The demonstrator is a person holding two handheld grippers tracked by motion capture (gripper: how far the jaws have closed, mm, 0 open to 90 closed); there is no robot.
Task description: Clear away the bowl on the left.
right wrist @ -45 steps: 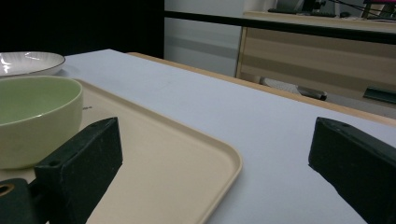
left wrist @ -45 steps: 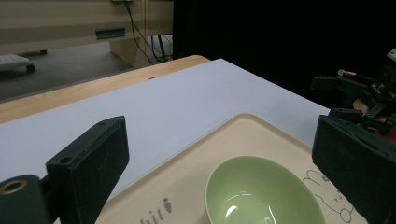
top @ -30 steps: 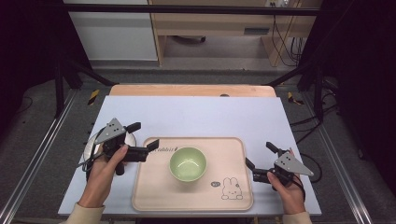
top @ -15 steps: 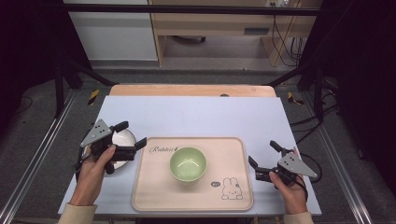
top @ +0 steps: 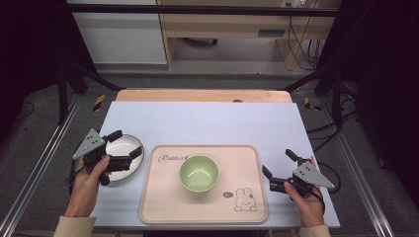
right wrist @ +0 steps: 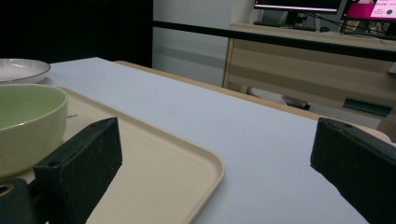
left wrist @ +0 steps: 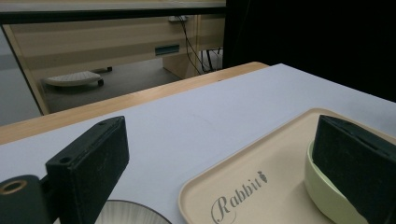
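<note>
Beige tray (top: 163, 207) holding green bowl (top: 198, 173), white plate (top: 129, 147) beside, both tongs wide, empty

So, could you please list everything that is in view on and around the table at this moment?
Tray: one, beige, printed with the word Rabbit and a small rabbit, at the near middle of the table.
Bowl: one, pale green, upright on the tray.
Plate: one, white with a dark rim, on the table left of the tray.
Table: one, pale blue-grey top with a wooden far edge.
Left gripper: one, black with a grey plate, jaws open above the white plate.
Right gripper: one, black with a grey plate, jaws open, right of the tray.
Hands: two, the left hand and the right hand, each holding a gripper.
</note>
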